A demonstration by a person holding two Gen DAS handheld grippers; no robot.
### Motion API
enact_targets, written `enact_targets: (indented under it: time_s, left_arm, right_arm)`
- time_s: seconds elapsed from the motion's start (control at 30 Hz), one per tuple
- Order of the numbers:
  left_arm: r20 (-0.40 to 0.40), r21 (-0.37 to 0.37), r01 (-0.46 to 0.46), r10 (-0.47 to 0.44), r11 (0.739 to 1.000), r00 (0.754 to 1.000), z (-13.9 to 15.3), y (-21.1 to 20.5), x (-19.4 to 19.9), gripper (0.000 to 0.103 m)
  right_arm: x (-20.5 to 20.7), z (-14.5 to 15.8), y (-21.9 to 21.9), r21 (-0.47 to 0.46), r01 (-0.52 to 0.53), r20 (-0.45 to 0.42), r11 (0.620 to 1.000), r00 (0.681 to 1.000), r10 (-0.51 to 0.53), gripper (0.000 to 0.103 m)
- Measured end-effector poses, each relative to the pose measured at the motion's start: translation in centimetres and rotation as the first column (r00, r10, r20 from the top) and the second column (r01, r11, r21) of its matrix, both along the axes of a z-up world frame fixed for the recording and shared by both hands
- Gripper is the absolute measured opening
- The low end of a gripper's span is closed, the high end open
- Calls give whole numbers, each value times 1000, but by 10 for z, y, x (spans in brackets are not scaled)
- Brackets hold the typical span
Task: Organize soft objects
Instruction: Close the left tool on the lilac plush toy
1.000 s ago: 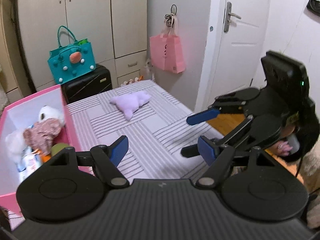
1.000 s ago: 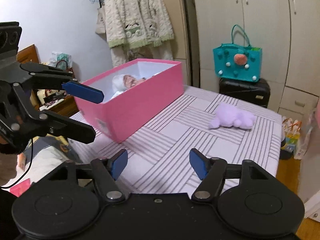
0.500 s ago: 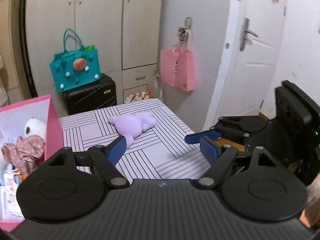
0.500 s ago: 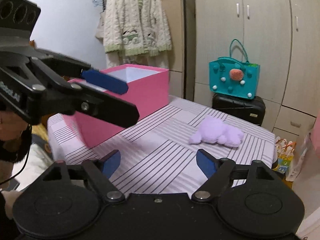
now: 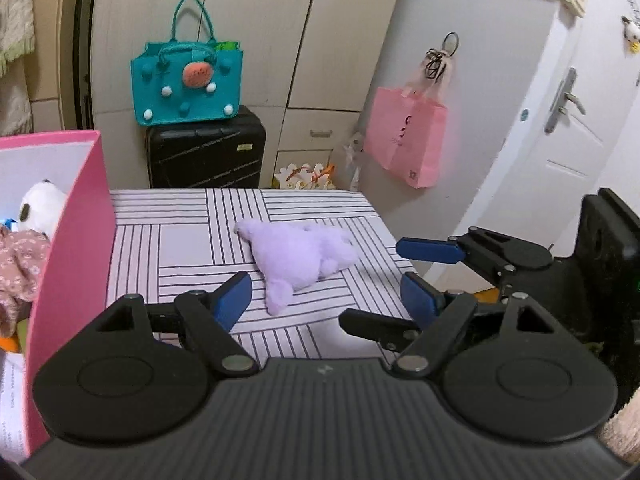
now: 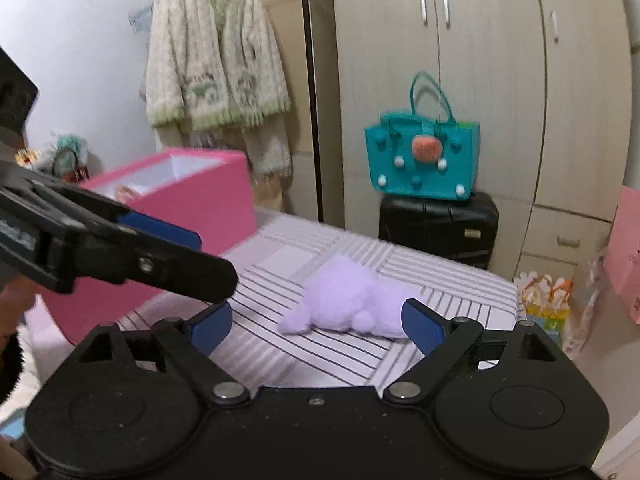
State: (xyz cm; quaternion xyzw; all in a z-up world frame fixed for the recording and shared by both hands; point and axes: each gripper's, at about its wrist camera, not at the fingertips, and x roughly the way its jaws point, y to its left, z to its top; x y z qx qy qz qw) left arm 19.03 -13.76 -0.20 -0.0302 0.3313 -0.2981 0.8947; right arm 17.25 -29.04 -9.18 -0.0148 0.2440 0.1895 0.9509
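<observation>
A purple plush toy (image 5: 298, 258) lies on the striped table (image 5: 180, 240), just beyond my open left gripper (image 5: 326, 300). It also shows in the right wrist view (image 6: 348, 302), between the tips of my open right gripper (image 6: 316, 324). A pink box (image 5: 76, 232) at the left holds a white plush (image 5: 40, 204) and a floral cloth (image 5: 20, 264). The right gripper also shows at the right of the left wrist view (image 5: 416, 272), open and empty. The left gripper crosses the left of the right wrist view (image 6: 168, 256).
A teal bag (image 5: 188, 84) sits on a black suitcase (image 5: 206, 152) behind the table. A pink bag (image 5: 404, 140) hangs on the wall by the door (image 5: 572, 120). A knitted cardigan (image 6: 216, 76) hangs at the back left.
Both grippers have moved forward over the table toward the purple plush, which now looks larger and nearer. Both stay open.
</observation>
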Motion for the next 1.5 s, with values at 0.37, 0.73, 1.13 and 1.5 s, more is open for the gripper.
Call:
enact_targets:
  time_s: [0.37,0.73,1.13,1.5]
  left_arm:
    - [-60,43,-98,100,994,993,-34,-24,49,81]
    - [-108,78,-139,147,987,983,-65,-46,83,75]
    - [-83,59,-129,133,990,988,-76,-56,77,48]
    - [-86,63,-62,67,996,994,-55,-51,49,48]
  right_arm:
    - [61,-33,-17,36,-4,-131,999,991,8,94]
    - [78,-45,-13,26,-25,-161,999,987,28,93]
    - [70,-42,-8,-33,-20,-126,999,992,15,80]
    - [31,-22,-3,-38,4,-112,999,994,-8,81]
